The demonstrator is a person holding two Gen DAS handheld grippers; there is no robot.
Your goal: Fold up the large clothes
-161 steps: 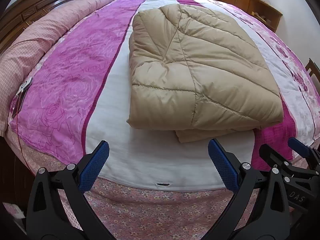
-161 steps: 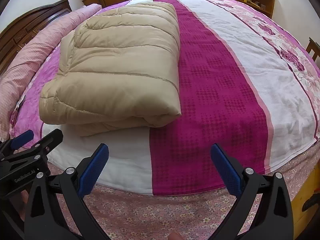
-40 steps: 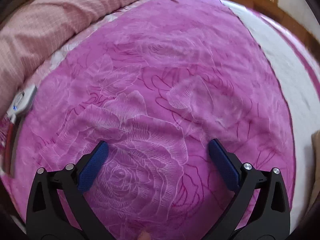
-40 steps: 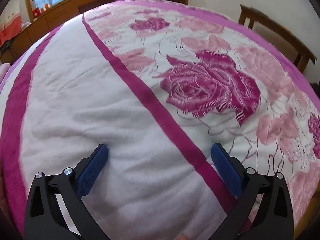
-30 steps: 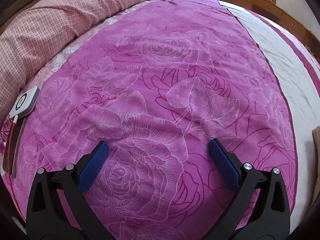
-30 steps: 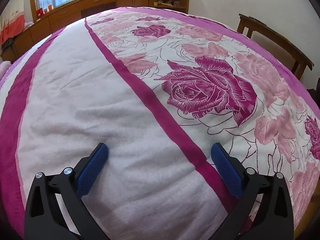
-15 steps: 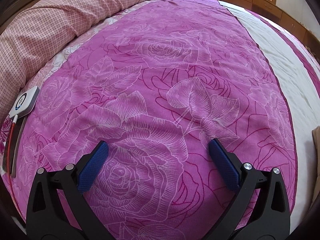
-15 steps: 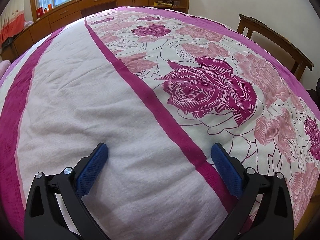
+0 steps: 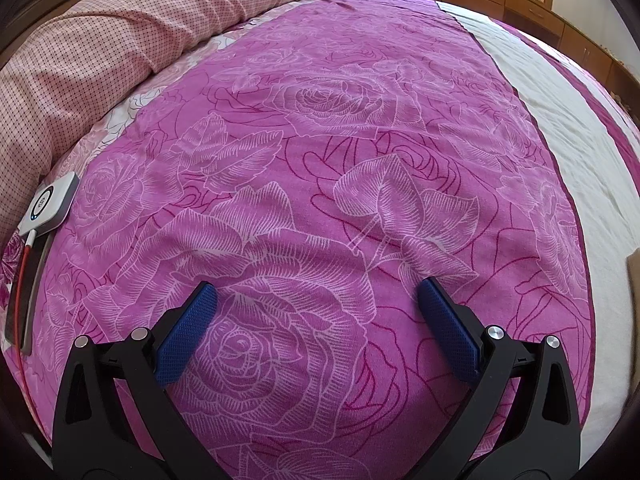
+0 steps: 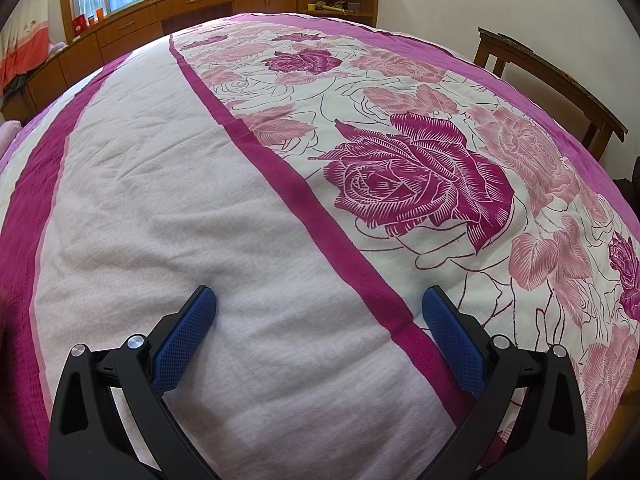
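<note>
My left gripper [image 9: 316, 300] is open and low over the magenta rose-printed part of the bedspread [image 9: 340, 128], nothing between its blue pads. Only a thin tan sliver of the folded beige quilted garment [image 9: 633, 272] shows at the far right edge of the left wrist view. My right gripper [image 10: 318, 304] is also open, resting close over the white band of the bedspread [image 10: 168, 208], beside a dark pink stripe. The garment does not appear in the right wrist view.
A pink checked pillow [image 9: 120, 40] lies at the bed's left. A small white device [image 9: 50, 206] with a red cable sits at the bed edge. Wooden cabinets [image 10: 192, 4] line the far wall. A wooden chair [image 10: 552, 80] stands by the bed's right side.
About five seconds ago both grippers faced the folded beige garment from the foot of the bed; they have since swung apart to either side of it. Over the last second nothing has moved.
</note>
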